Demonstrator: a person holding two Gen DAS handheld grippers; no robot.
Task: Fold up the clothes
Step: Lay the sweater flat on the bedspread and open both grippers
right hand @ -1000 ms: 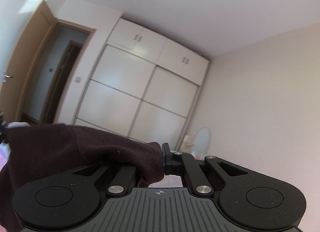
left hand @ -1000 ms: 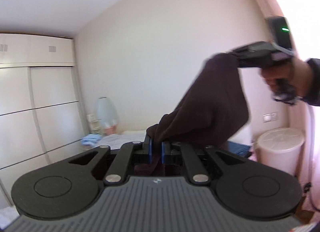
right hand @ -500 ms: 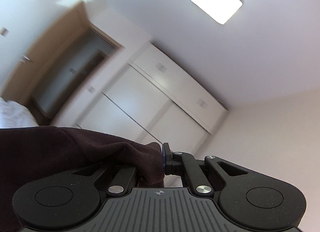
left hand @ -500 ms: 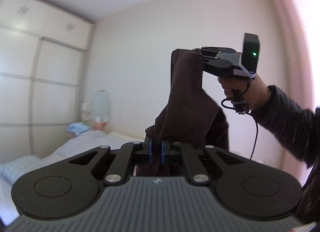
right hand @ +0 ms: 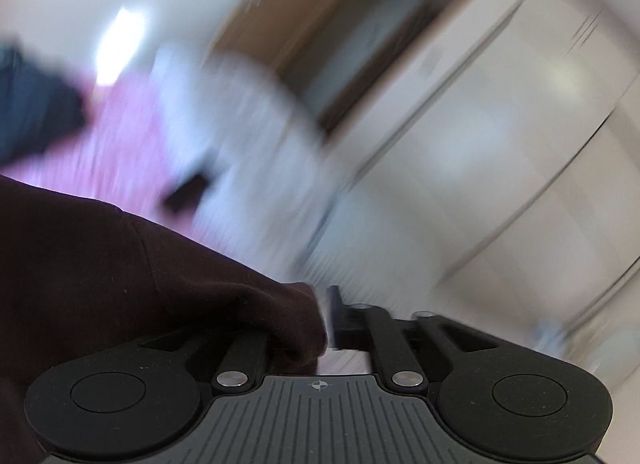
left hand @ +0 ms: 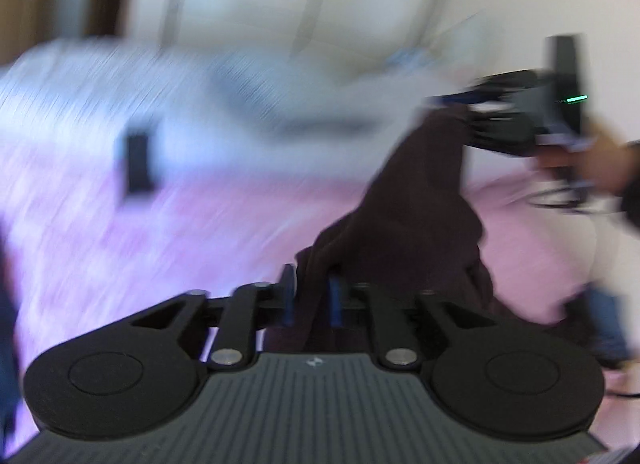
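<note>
— Left gripper [left hand: 311, 296]?
— Clamped on the dark brown garment [left hand: 416, 216], held above the pink bedspread [left hand: 160, 232].
— Right gripper [right hand: 326, 320]?
— Pinching the same garment's other end, higher up.

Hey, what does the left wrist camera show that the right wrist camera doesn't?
Only the left wrist view shows the right claw from outside, gripping the top of the dark garment, with the person's hand behind it. Only the right wrist view shows the doorway and the wardrobe doors. Both show the garment pinched in that camera's own claw, above the blurred pink bedspread with a small dark object on it.
</note>
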